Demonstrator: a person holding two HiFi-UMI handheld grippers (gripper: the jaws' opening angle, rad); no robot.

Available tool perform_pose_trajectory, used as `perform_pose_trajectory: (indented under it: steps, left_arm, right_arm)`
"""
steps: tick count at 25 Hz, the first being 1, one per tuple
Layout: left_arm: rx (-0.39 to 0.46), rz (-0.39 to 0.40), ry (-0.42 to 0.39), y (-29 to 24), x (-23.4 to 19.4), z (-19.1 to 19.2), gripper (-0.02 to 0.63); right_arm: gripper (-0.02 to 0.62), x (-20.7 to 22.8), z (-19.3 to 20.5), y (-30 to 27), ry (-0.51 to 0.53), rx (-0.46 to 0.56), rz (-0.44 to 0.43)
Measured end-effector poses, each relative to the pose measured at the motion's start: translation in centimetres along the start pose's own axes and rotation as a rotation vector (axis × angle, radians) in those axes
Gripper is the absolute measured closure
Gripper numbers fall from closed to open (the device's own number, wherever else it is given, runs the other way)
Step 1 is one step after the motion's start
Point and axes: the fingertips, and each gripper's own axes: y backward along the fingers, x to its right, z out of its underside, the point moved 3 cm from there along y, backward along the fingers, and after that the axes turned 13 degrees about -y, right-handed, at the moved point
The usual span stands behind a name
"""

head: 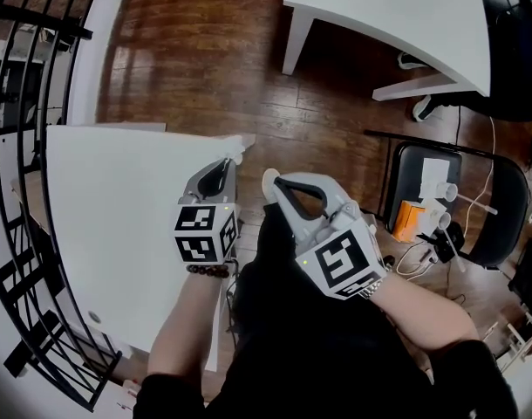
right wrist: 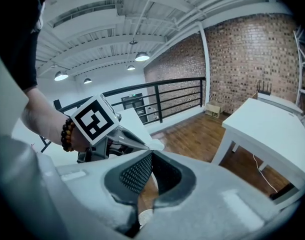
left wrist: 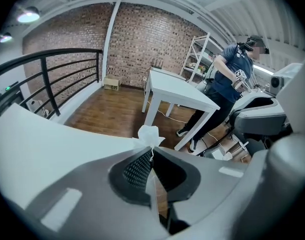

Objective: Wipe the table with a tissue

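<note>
The left gripper [head: 228,162] pinches a tissue [head: 238,145] that pokes out past its fingers, at the corner of the desk [head: 109,225]. The desk spreads left of those fingers. The right gripper [head: 272,182], fingers together and empty, hovers alongside.

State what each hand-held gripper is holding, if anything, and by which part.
The left hand-held gripper pinches a tissue by a bunched end; the right hand-held gripper holds nothing.

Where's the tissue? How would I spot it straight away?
Find the big white table at the left of the head view. At its far right corner, the left gripper pinches a small crumpled white tissue at its tip. The right gripper beside it holds nothing.
</note>
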Motion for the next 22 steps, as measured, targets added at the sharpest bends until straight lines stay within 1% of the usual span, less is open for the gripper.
perform_pose_trajectory:
  steps: [11, 16, 22]
  left_arm:
    - [0.103, -0.078, 0.004, 5.3, 1.9, -0.2, 0.586]
    - [0.158, -0.102, 0.008, 7.7, 3.6, -0.5, 0.586]
    - [0.217, -0.125, 0.01, 10.8, 6.1, -0.9, 0.586]
  right_arm:
    - [0.604, -3.2, -0.2, 3.1, 0.05, 0.069, -0.025]
    - [0.604, -4.5, -0.3, 4.6, 0.07, 0.13, -0.048]
    - [0.604, -5.8, -0.6, 6.8, 0.104, 0.16, -0.066]
